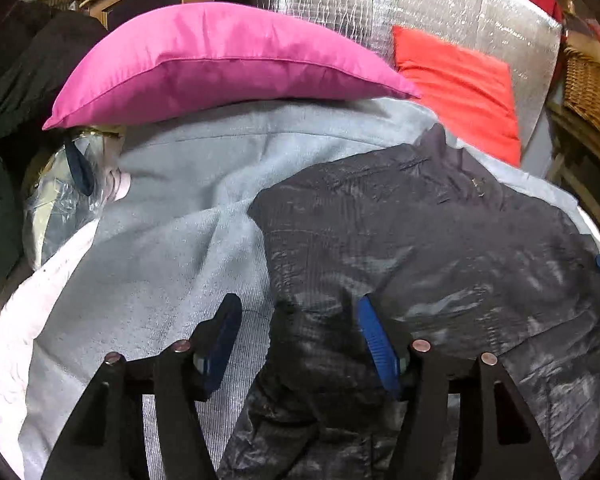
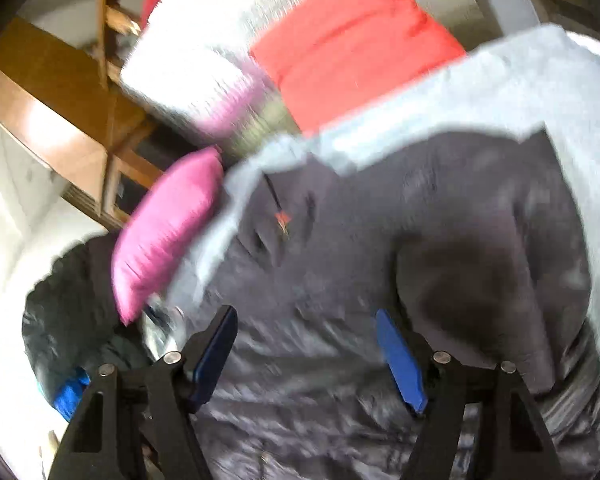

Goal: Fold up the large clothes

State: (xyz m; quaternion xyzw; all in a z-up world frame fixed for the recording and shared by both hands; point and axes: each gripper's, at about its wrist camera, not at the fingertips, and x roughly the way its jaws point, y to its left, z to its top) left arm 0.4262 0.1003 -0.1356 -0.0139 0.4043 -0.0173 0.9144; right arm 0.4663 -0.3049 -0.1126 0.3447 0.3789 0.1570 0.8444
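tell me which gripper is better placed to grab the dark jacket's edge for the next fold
Left, probably. The left gripper is open and straddles the dark jacket edge where it meets the light blue blanket. The right gripper is open too, but over the jacket's middle, in a blurred view.

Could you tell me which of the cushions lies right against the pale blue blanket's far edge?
The pink cushion: it lies along the blanket's far edge, whereas the red cushion leans on the silver foil panel behind.

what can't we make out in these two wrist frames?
- Dark jacket: lower part cut off by the bottom edge, left wrist view.
- Jacket's small red mark: unreadable from motion blur, right wrist view.
- Clear plastic bag: contents unclear, partly under the pink pillow.
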